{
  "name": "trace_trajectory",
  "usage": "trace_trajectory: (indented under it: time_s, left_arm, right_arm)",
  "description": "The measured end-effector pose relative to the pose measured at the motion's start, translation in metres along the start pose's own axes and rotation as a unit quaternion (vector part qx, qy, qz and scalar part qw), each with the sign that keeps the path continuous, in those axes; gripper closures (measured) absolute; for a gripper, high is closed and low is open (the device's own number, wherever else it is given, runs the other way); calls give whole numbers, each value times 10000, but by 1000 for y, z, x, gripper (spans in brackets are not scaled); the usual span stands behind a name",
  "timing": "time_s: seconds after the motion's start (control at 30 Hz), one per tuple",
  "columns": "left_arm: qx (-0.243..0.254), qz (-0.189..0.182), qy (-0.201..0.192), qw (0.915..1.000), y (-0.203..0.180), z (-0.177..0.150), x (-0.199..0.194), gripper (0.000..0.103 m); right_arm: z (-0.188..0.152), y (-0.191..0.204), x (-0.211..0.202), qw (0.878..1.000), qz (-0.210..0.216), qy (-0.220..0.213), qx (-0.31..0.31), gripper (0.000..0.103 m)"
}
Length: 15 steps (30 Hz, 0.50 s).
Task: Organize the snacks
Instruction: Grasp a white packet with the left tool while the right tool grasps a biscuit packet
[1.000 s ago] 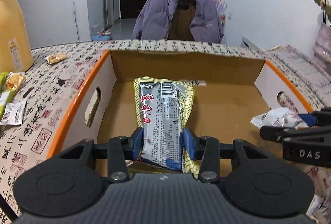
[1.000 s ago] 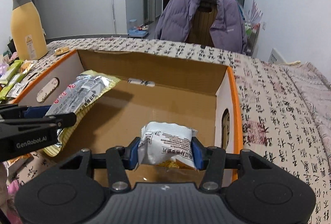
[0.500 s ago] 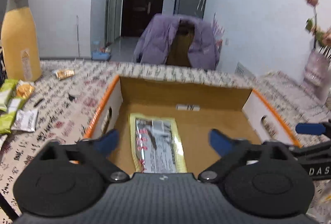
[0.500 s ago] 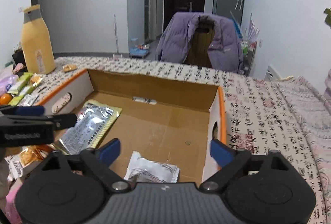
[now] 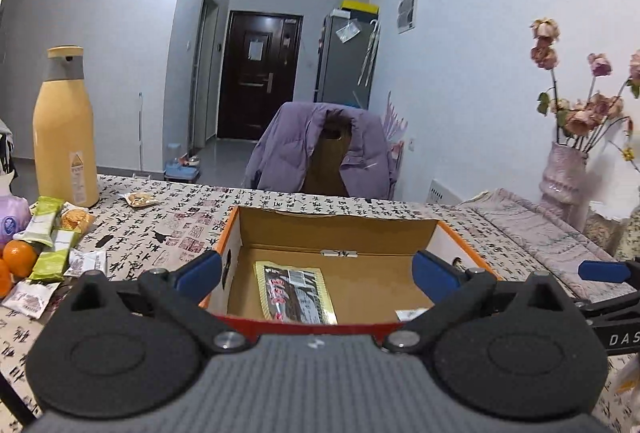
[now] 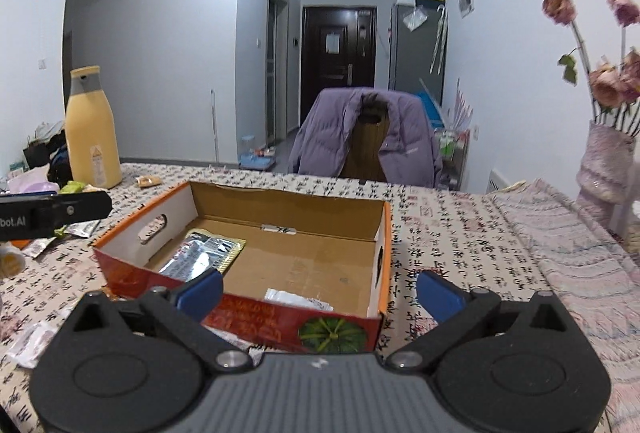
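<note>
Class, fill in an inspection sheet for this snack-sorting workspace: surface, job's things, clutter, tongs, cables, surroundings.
Surface: table under a calligraphy-print cloth.
Job's things: orange-rimmed cardboard box holding a yellow-edged silver snack packet and a small white packet; loose green and white snack packets on the cloth outside.
Clutter: tall yellow bottle, oranges.
Tongs: left tongs and right tongs open, empty.
Cables: nothing seen.
Surroundings: purple jacket on a chair, vase of dried flowers.
</note>
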<state>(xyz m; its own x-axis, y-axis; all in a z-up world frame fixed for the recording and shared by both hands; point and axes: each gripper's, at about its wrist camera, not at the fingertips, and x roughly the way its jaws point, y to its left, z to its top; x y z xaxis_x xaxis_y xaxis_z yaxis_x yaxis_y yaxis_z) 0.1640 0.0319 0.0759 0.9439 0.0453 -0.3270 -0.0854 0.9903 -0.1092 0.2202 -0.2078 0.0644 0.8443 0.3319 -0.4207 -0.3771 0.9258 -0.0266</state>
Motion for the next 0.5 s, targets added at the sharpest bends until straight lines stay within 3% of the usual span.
trace_trajectory:
  time_s: [0.5]
  left_arm:
    - [-19,-209,147,9997,13,-61,-67,0]
  right_arm:
    - [-69,6,-93,9991,-54,-402,80,0]
